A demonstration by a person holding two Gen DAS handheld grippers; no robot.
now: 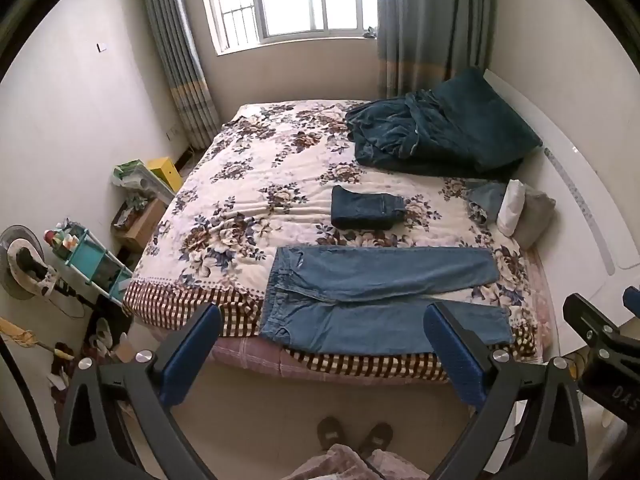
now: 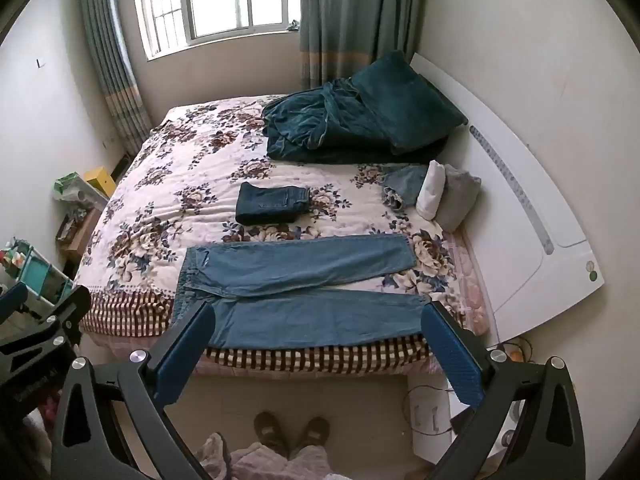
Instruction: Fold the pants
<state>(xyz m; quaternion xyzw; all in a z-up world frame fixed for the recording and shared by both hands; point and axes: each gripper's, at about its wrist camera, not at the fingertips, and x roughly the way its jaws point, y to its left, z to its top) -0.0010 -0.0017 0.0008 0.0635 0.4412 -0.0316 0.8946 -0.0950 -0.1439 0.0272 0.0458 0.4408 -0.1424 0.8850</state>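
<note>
Two legs of the light-blue jeans (image 1: pixel 372 300) lie flat, unfolded, on the bed (image 1: pixel 240 184); both grippers' jaws spread, empty.

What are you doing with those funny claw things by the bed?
A person stands at the foot of the bed, holding a gripper in each hand to fold pants. The left gripper and right gripper are both open and hold nothing. Light blue jeans lie spread flat near the edge, not yet folded. Behind them sits a dark pair already folded.
</note>
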